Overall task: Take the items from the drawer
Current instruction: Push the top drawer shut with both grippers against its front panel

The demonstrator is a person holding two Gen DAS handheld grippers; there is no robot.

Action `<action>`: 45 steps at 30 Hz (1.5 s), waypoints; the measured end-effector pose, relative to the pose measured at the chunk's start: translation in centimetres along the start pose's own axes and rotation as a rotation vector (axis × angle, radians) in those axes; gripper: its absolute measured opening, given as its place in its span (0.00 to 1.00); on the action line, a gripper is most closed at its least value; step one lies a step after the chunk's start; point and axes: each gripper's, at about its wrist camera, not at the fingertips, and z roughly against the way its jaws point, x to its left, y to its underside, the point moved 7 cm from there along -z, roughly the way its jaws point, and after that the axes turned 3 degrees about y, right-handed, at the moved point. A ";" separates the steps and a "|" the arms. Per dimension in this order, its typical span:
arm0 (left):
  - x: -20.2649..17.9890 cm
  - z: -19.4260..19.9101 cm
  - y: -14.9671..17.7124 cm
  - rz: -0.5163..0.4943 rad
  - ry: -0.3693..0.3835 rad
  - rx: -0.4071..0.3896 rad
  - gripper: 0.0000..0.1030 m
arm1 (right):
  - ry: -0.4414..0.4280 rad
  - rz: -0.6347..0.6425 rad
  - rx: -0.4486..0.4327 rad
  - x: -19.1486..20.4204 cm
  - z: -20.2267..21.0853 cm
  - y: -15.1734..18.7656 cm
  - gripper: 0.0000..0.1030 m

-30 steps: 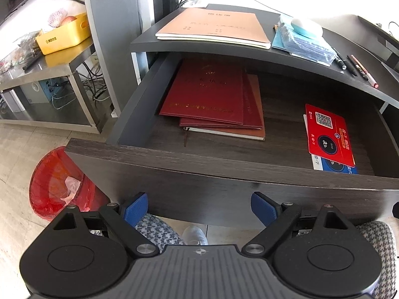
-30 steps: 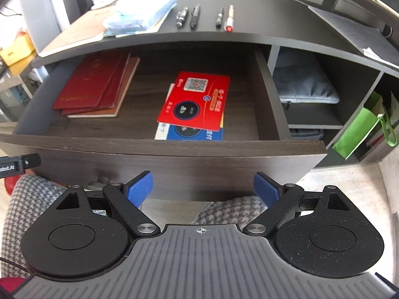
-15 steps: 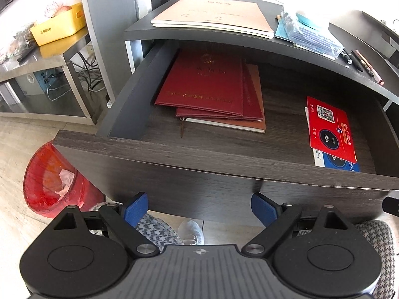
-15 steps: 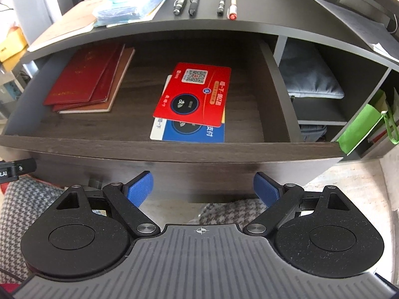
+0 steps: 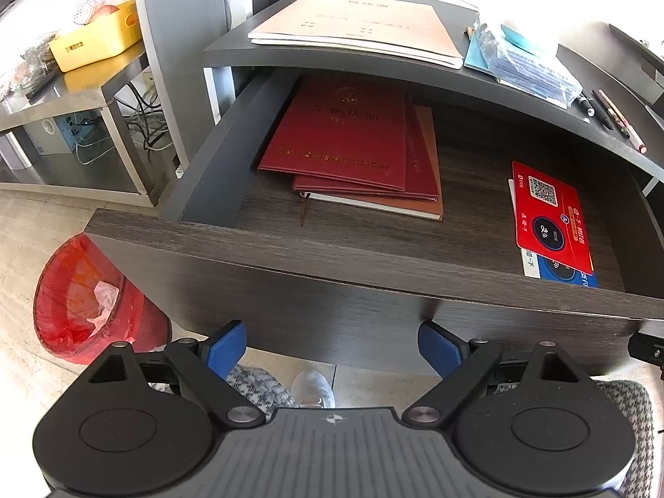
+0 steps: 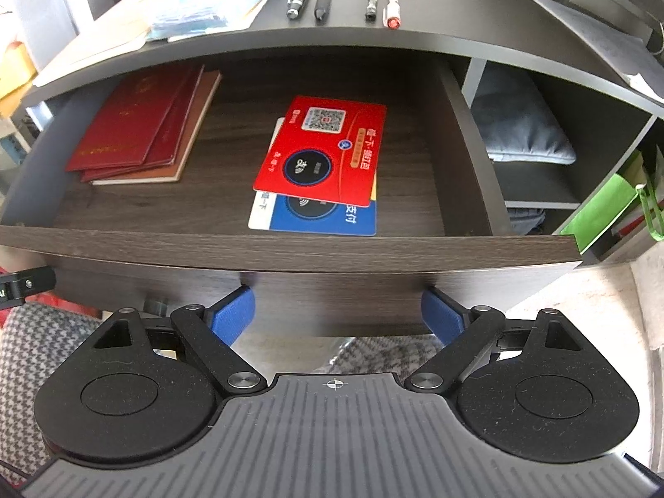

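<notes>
The dark wood drawer (image 5: pixel 332 249) (image 6: pixel 290 249) stands pulled out under the desk. At its left lies a stack of dark red booklets (image 5: pixel 344 141) (image 6: pixel 133 133) on a brown notebook (image 5: pixel 427 174). At its right a red QR card (image 5: pixel 548 216) (image 6: pixel 328 149) lies on a blue card (image 5: pixel 568 276) (image 6: pixel 328 220). My left gripper (image 5: pixel 332 346) is open and empty, in front of and below the drawer front. My right gripper (image 6: pixel 336 317) is open and empty, also just outside the drawer front.
On the desk top (image 6: pixel 456 16) lie a tan folder (image 5: pixel 357 25), a blue plastic packet (image 5: pixel 527 62) and several pens (image 6: pixel 344 0). A red bin (image 5: pixel 87 294) stands on the floor at left. Shelves with a grey pouch (image 6: pixel 518 124) and a green bag (image 6: pixel 610 207) are at right.
Both grippers have risen and moved closer to the drawer, so more of its inside shows. Both stay open and empty. Nothing in the drawer has moved.
</notes>
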 end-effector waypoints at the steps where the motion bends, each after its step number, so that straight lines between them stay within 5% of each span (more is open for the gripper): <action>1: 0.0 -0.1 -0.1 -0.001 -0.001 0.002 0.87 | 0.002 0.002 -0.001 0.0 0.0 -0.1 0.88; 18: -0.9 -2.4 -3.6 0.001 0.002 -0.007 0.87 | 0.029 0.002 -0.033 1.0 -0.5 -0.9 0.88; 45: -2.4 -5.9 -8.7 0.003 -0.003 -0.040 0.87 | -0.028 -0.028 -0.111 1.2 0.9 3.4 0.88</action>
